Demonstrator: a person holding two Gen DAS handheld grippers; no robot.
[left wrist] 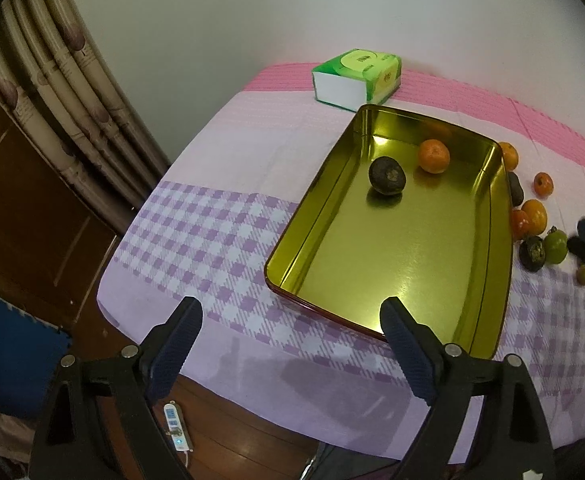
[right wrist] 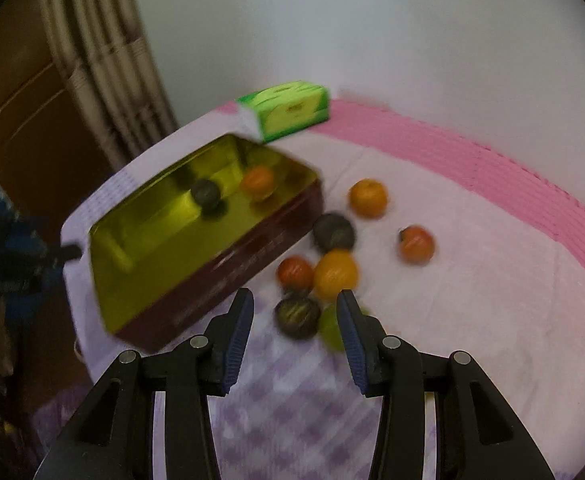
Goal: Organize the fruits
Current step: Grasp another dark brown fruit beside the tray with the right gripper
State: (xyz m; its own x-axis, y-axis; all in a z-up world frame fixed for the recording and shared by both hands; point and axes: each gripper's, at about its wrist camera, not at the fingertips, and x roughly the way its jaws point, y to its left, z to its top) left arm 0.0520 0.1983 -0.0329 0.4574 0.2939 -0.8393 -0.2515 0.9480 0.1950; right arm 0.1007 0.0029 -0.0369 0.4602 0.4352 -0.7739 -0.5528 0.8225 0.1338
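A gold tin tray lies on the checked cloth and holds a dark fruit and an orange. Above the tray's near left corner my left gripper stands wide open with nothing between its fingers. Several loose fruits lie right of the tray, among them a green fruit and a dark one. The right wrist view is blurred. In it my right gripper is open just short of a dark fruit and a green fruit, beside the tray.
A green tissue pack sits behind the tray near the wall. More oranges and a red fruit are scattered to the right. The table edge drops to a wooden floor with a power strip; a curtain hangs at the left.
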